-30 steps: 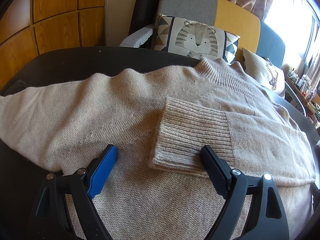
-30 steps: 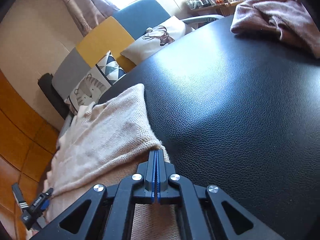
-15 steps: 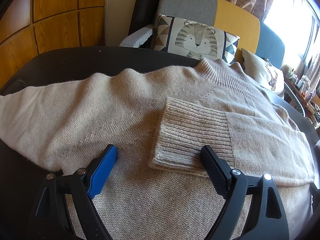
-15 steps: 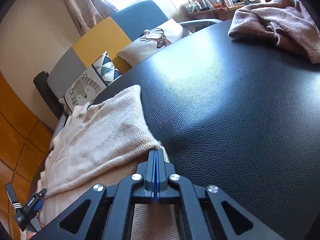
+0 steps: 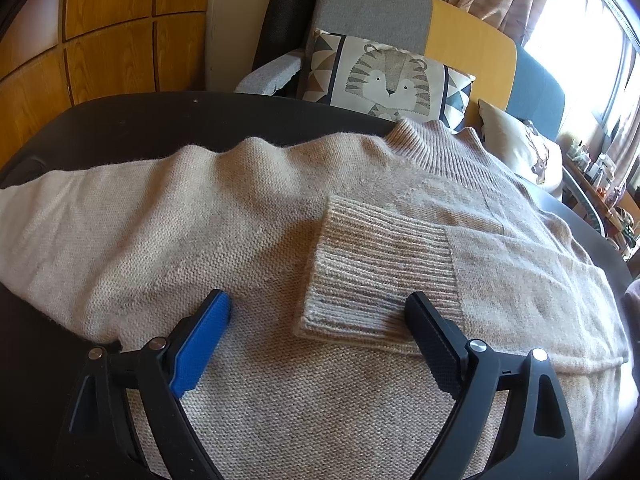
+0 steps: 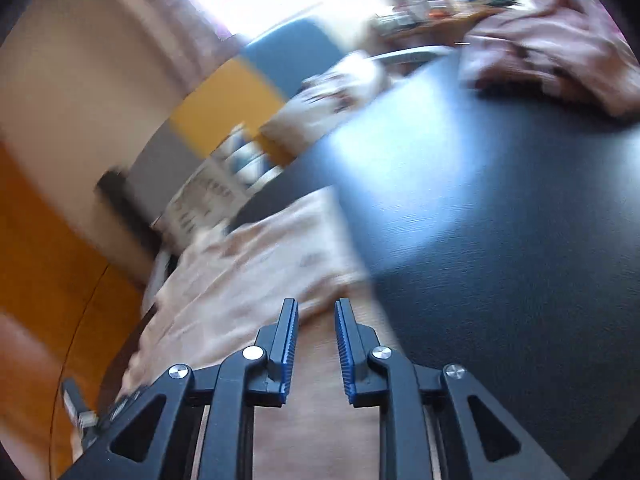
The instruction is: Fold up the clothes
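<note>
A beige knit sweater (image 5: 224, 232) lies spread on the black table (image 5: 128, 128), its collar at the far side. One sleeve is folded across the chest, and its ribbed cuff (image 5: 372, 272) rests in the middle. My left gripper (image 5: 318, 300) hovers open just above the sweater, its fingers on either side of the cuff's near edge. In the blurred right wrist view, my right gripper (image 6: 316, 304) is over the sweater's (image 6: 256, 272) edge. Its jaws are opening, with a narrow gap and no cloth pinched between the pads.
A pinkish-brown garment (image 6: 560, 48) lies bunched at the table's far right. Behind the table stand a sofa with a tiger cushion (image 5: 384, 80) and a deer cushion (image 5: 524, 156). Wooden panelling (image 5: 80, 40) lines the left wall. A shelf of small items (image 5: 600, 172) sits by the window.
My right gripper, shut before, has parted its jaws and pulled back and up from the sweater's edge, blurring its view. The left gripper and the sweater stay put.
</note>
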### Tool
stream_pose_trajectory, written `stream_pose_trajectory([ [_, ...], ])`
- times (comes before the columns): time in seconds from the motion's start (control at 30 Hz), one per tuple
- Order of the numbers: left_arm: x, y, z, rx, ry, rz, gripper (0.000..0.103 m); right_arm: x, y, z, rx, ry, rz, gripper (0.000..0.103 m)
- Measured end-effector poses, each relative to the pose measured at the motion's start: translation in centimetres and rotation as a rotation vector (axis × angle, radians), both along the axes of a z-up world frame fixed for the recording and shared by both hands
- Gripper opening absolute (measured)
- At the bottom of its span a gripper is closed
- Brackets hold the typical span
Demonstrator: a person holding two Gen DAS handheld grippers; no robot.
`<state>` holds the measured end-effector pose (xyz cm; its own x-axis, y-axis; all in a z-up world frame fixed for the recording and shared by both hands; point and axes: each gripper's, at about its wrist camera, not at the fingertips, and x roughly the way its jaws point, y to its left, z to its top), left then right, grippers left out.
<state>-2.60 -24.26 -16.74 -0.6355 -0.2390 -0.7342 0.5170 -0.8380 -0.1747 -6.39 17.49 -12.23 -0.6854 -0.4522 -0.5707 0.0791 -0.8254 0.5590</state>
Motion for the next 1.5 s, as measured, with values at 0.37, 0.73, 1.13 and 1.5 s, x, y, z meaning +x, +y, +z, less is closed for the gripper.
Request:
stream_pose_trajectory([
  [0.37, 0.9, -0.8, 0.3, 0.06, 0.064, -0.002, 0.091, -1.2, -21.6, -2.6, 0.196, 0.073, 0.532, 0.02],
  [0.73, 2.9, -2.3, 1.1, 0.174, 0.134, 0.029, 0.091, 0.4, -25.6, -5.2, 0.447, 0.099, 0.523, 0.015],
  [1.13, 11.1, -11.0, 3.2, 0.202, 0.168, 0.286, 0.091, -0.4, -25.2, -5.4, 0.39, 0.095, 0.523, 0.015],
  [1.5, 21.2, -24.5, 5.0, 0.16, 0.229, 0.69, 0.091, -0.5, -25.0, -5.4, 0.367, 0.088, 0.526, 0.016],
])
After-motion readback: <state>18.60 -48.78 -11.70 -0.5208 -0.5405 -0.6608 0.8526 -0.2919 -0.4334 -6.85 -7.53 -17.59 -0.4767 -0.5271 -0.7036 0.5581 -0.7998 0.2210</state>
